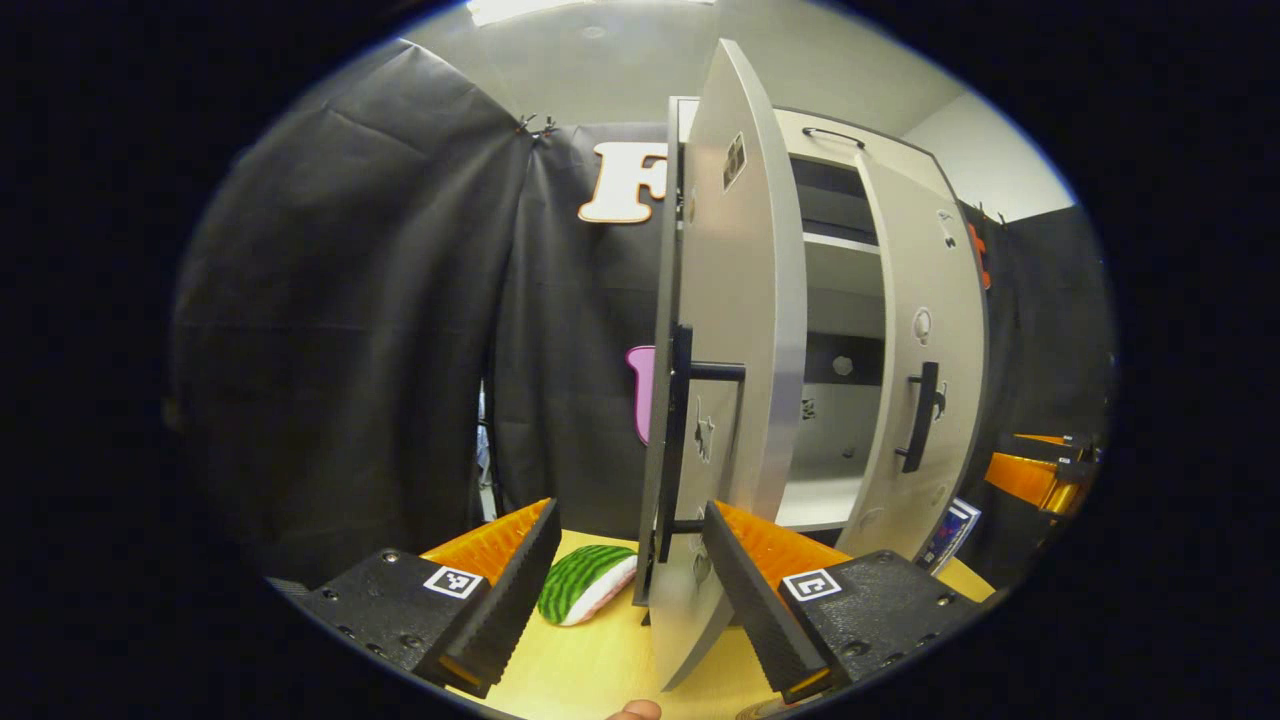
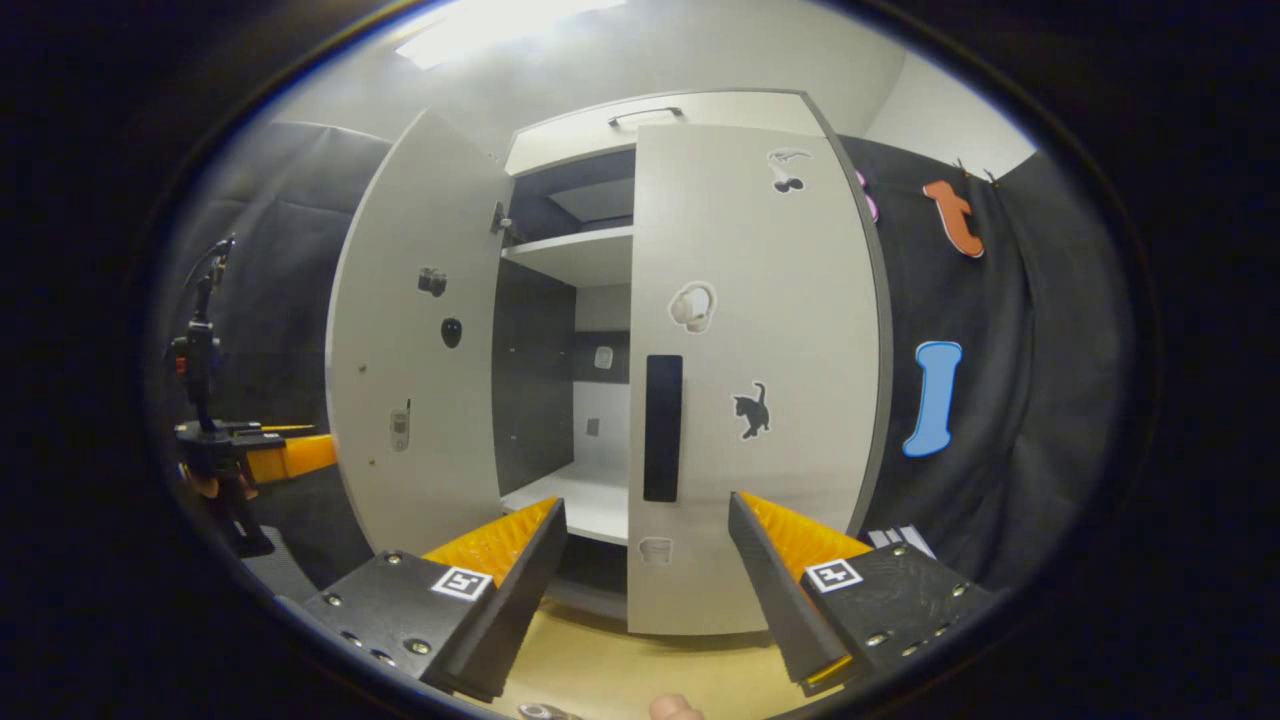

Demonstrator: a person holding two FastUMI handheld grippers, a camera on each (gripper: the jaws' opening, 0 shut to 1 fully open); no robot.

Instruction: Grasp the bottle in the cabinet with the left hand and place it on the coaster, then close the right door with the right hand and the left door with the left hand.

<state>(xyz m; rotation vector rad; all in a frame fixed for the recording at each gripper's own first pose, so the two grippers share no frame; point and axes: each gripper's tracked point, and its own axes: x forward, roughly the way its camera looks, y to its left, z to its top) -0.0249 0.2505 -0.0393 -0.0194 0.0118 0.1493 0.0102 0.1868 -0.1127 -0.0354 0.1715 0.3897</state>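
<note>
The pale cabinet [image 1: 840, 300] stands on a yellow table [image 1: 600, 660]. Its left door [image 1: 745, 330] swings out edge-on toward me, with its black handle [image 1: 680, 440] facing left. My left gripper [image 1: 630, 600] is open, and the door's lower edge sits between its fingers, close to the right one. A watermelon-patterned coaster [image 1: 585, 582] lies left of the door, its visible part bare. The right door [image 2: 760, 380] covers the cabinet's right half, shut or nearly so. My right gripper [image 2: 645, 590] hangs open in front of that door's handle [image 2: 662, 428], apart from it.
The black cloth wall surrounds the cabinet. The left door [image 2: 420, 350] stands wide open, with the left gripper [image 2: 240, 455] beyond it. The right gripper [image 1: 1040, 470] shows past the right door [image 1: 920, 380]. Shelves [image 2: 580, 255] inside look bare. A fingertip [image 1: 635, 710] pokes in below.
</note>
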